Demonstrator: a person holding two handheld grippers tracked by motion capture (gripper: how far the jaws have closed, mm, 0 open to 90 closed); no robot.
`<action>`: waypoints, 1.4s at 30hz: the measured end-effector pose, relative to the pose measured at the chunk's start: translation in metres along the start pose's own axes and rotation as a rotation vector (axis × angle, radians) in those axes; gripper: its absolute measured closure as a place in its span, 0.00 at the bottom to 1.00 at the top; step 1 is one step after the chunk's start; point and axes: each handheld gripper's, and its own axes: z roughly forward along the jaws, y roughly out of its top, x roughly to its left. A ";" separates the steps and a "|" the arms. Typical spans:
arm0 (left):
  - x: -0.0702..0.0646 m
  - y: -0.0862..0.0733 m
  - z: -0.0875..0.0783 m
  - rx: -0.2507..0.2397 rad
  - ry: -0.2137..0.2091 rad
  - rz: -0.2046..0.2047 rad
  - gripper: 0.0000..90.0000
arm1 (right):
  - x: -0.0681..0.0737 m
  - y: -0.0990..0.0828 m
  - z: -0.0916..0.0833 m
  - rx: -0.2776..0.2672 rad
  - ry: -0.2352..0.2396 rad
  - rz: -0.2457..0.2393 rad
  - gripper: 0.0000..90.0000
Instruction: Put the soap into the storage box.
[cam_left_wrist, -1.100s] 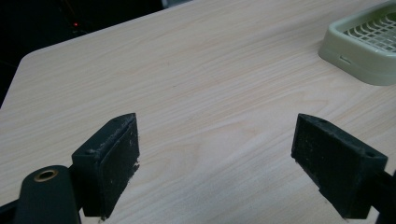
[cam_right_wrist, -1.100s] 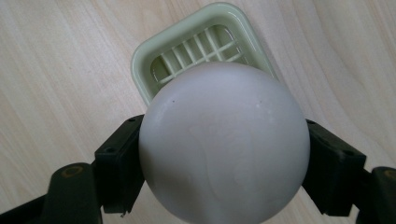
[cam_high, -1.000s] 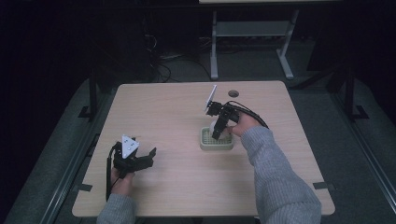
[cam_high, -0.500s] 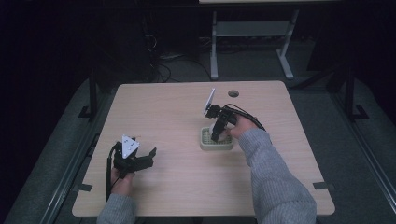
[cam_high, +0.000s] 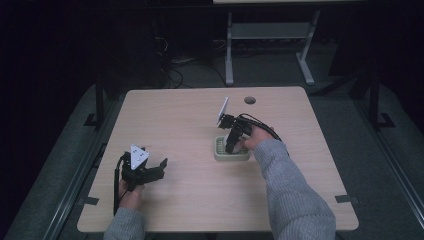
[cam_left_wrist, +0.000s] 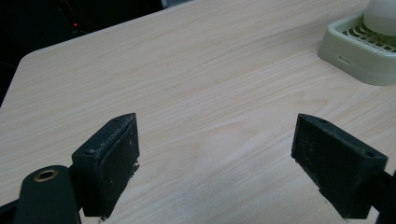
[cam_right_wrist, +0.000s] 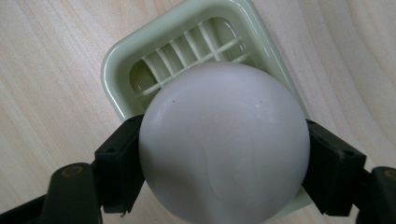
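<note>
So my right hand-held gripper (cam_right_wrist: 219, 154) has its two jaws pinching a smooth white ball (cam_right_wrist: 224, 140), one pad on each side at 9 and 3 o'clock in the right gripper view. The ball sits right over a pale green slatted tray (cam_right_wrist: 140, 60), which pokes out past it toward 12 o'clock. Can't tell if the ball is actually touching the slats or just above them, since it covers most of the tray's inside.

From the high view the tray (cam_high: 220, 156) sits a bit right of the middle of the counter (cam_high: 175, 115), and my right hand-held gripper (cam_high: 231, 145) comes down into it, so the ball is hard to make out there.

It's round, so no real long axis or pointing direction to speak of. The tray looks roughly squarish.

My left hand-held gripper (cam_high: 150, 172) is down around 7 o'clock on the counter, well apart from the tray, jaws spread wide with bare wood between them. In the left gripper view the tray (cam_left_wrist: 359, 56) is cut off at the top right corner.
</note>
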 end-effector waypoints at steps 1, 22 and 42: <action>0.000 0.000 0.000 0.000 0.000 0.000 0.16 | 0.000 0.000 0.000 0.000 0.000 0.000 0.26; -0.001 0.000 0.000 0.001 0.002 0.002 0.16 | -0.002 0.000 0.003 0.006 0.016 0.017 0.26; 0.000 0.000 0.000 0.000 0.003 0.002 0.16 | -0.003 -0.001 0.003 0.019 0.008 0.022 0.26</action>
